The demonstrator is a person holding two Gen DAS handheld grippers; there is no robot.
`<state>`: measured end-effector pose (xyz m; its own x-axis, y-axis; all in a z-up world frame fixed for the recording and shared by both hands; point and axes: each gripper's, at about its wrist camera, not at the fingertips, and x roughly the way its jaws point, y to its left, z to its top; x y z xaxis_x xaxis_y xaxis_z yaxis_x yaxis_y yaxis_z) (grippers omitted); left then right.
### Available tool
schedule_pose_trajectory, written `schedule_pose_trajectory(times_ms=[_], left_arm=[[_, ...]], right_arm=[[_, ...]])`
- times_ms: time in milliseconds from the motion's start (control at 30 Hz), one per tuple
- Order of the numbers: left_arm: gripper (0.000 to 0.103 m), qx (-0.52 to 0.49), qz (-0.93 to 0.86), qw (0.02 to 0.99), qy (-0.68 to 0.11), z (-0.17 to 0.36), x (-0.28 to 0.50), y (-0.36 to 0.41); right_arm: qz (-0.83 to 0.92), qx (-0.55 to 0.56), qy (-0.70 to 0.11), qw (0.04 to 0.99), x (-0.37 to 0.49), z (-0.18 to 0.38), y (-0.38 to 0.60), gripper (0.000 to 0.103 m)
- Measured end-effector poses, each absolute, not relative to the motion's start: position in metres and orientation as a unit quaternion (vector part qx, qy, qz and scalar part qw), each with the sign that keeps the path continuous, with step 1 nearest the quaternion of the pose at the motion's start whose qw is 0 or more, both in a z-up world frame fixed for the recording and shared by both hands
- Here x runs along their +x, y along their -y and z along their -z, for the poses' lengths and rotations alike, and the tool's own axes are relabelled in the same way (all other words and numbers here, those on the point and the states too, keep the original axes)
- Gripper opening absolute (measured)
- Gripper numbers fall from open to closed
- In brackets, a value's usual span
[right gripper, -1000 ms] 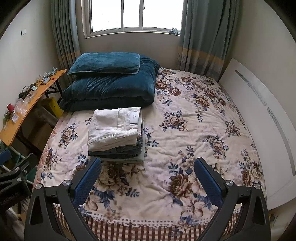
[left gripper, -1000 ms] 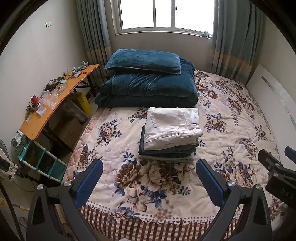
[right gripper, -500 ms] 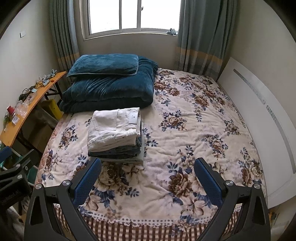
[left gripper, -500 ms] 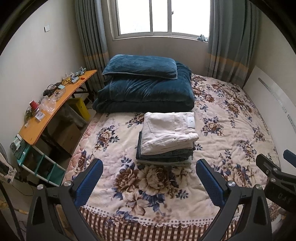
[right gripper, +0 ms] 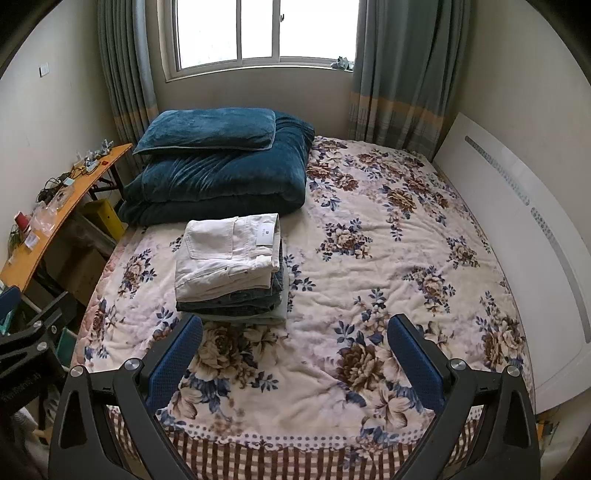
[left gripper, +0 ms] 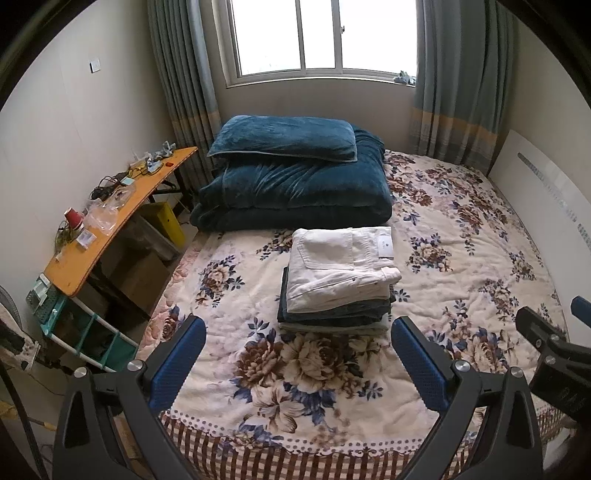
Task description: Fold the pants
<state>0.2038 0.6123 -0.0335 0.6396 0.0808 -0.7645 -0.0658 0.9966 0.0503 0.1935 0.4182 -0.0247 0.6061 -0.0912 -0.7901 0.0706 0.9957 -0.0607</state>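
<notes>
Bed: floral quilt (left gripper: 461,258) fills the centre and right of both views, with a brown checked border along the lower edge.
Room: window (left gripper: 321,33) at top centre, two grey-blue curtains (left gripper: 461,74) – one each side; white panel (right gripper: 517,221) leans at the right edge.
Desk: one orange desk (left gripper: 110,225) at the left of the frame, cluttered, with a red cup (left gripper: 74,219) on it.
Bedding: one dark blue pillow (left gripper: 284,136) on top of one folded dark blue comforter (left gripper: 295,188), upper centre.
Pants: one stack of folded pants (left gripper: 338,280) mid-frame on the quilt – white pair on top, dark denim beneath, a pale layer at the bottom; exact count unclear.
Left gripper (left gripper: 297,354): jaws spread wide, holding nothing, lower frame, apart from the stack.
Right gripper (right gripper: 293,350): jaws spread wide, holding nothing, with the stack at upper left of its view.
</notes>
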Motion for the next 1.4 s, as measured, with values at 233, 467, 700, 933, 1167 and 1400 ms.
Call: schedule_pose_trajectory(times_ms=[233,467,700,933,1167,1400], left_arm=[[0.103,0.007,-0.046,0.906,-0.421,0.033,0.202,-0.615],[0.103,0.007,-0.044,0.909,-0.414,0.031,0.199,-0.615],[0.103,0.004,-0.046,0.908,-0.416,0.032,0.200,-0.612],[0.103,0.009,-0.048,0.910,-0.412,0.031,0.196,-0.609],[0.103,0.015,-0.048,0.913,-0.405,0.029,0.194,-0.608],[0.103,0.011,-0.049,0.915,-0.401,0.028,0.194,-0.608]], right_arm=[[0.045,-0.008,-0.438,0.898,0.194,0.020,-0.421,0.102],[0.039,0.003,-0.438,0.898,0.194,0.018,-0.419,0.102],[0.044,0.005,-0.437,0.899,0.195,0.017,-0.418,0.102],[0.044,0.007,-0.437,0.899,0.194,0.018,-0.417,0.102],[0.045,0.009,-0.436,0.899,0.193,0.018,-0.417,0.102],[0.045,0.012,-0.438,0.898,0.193,0.019,-0.418,0.102]])
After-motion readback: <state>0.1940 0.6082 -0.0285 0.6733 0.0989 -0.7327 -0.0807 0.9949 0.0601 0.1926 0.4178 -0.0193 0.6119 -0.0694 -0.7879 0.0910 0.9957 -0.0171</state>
